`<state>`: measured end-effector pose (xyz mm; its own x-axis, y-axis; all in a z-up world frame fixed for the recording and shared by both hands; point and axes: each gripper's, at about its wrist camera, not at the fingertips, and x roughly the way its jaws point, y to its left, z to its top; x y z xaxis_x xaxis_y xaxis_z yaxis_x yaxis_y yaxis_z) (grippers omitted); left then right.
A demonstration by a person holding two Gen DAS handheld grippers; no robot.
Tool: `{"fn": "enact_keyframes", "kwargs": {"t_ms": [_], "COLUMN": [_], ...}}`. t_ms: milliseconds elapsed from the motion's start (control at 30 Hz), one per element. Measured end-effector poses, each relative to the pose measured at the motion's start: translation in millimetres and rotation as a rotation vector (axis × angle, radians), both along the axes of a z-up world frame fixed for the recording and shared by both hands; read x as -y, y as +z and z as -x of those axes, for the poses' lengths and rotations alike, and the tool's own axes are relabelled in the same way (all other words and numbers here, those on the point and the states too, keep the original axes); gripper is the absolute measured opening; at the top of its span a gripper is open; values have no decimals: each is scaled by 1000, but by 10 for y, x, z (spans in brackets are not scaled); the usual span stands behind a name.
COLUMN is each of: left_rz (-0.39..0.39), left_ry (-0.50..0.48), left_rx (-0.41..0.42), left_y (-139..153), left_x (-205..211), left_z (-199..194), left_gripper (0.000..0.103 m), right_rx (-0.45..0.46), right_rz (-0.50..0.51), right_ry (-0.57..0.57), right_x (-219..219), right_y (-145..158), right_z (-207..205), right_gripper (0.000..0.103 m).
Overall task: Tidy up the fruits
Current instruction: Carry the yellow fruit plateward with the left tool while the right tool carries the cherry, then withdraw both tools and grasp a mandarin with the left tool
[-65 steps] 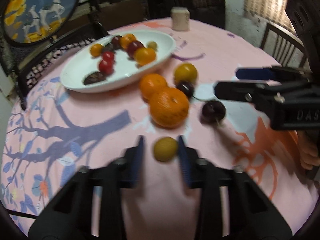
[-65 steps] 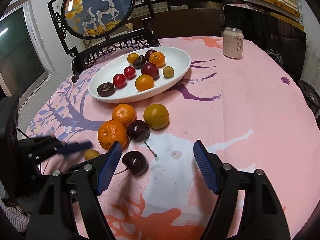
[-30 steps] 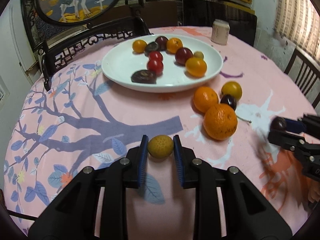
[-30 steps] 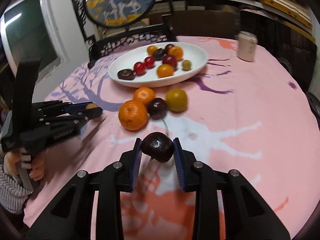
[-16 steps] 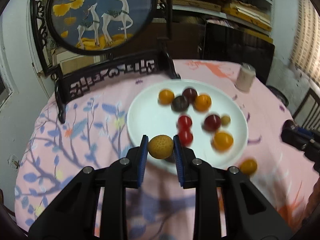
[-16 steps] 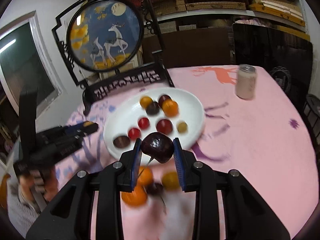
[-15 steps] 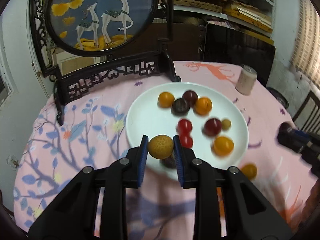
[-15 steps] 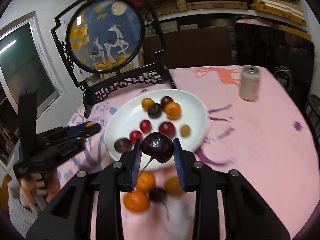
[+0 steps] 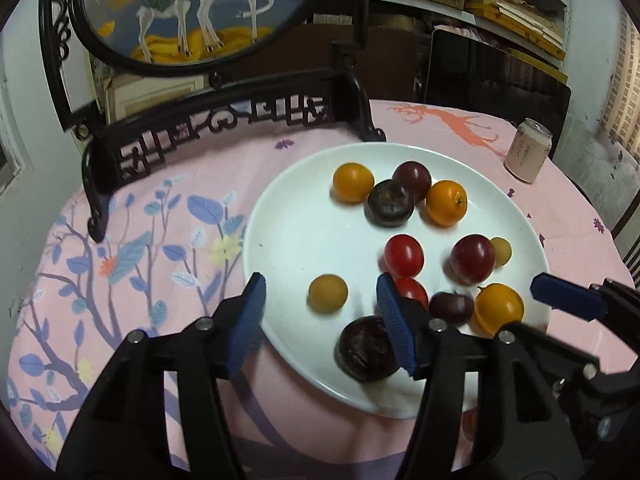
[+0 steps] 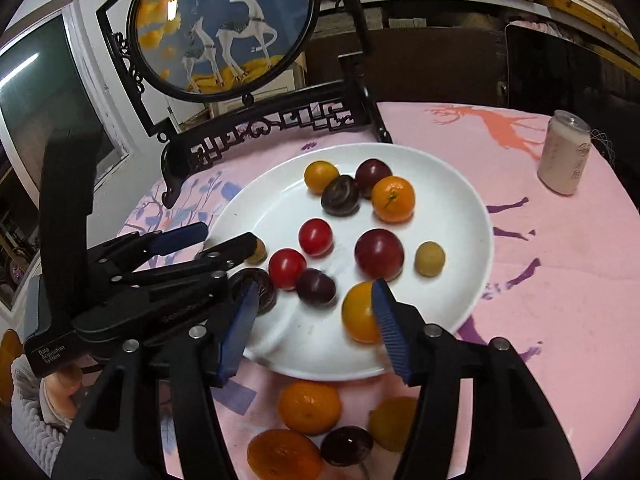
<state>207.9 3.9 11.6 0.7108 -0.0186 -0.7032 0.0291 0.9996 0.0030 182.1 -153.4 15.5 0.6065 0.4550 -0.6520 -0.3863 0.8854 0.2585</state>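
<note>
A white oval plate (image 9: 288, 216) (image 10: 452, 200) on the pink tablecloth holds several oranges, plums, cherries and red tomatoes. My left gripper (image 9: 322, 312) is open above the plate's near left part, with a small tan fruit (image 9: 327, 293) lying free on the plate between its fingers. My right gripper (image 10: 314, 320) is open over the plate's near edge, with a dark cherry (image 10: 315, 286) (image 9: 451, 307) lying free on the plate between its fingers. The left gripper (image 10: 224, 240) also shows at the left in the right wrist view.
Two oranges (image 10: 309, 406), a yellow-orange fruit (image 10: 390, 422) and a dark cherry (image 10: 347, 445) lie on the cloth in front of the plate. A pink drink can (image 9: 527, 150) (image 10: 564, 158) stands at the far right. A dark carved deer screen (image 9: 224, 116) stands behind the plate.
Both grippers moved over the plate and opened. The tan fruit left the left gripper and the dark cherry left the right gripper; both now lie on the plate.
</note>
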Motion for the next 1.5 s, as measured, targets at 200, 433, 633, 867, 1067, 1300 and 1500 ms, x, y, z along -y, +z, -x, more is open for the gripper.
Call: {"fn": "enact_keyframes", "kwargs": {"t_ms": [200,433,633,867,1067,1300,1500], "left_rz": [-25,-37,-94,-164,-178,-233,-201], "left_ry": [18,0,-88,-228,-276,-280,-182], "left_rx": [19,37,75,94,62,47,79], "left_y": [31,18,3,-99,-224,-319,-159], "left_x": [-37,6,294,724,870,961,617], "left_z": [201,622,1059,1326,1297,1236,1270], "left_gripper": [65,74,89,97,97,99,101], "right_rx": [26,38,41,22,36,23,17], "right_rz": [-23,-42,-43,-91,-98,-100,-89], "right_ry": [-38,-94,-207,-247,-263,-258,-269], "right_x": [189,465,853,1068,1097,1086,1106], "right_y": [132,110,-31,-60,-28,-45,-75], "right_z": [178,446,729,879,904,891,869], "right_gripper": [59,62,91,94,98,98,98]}}
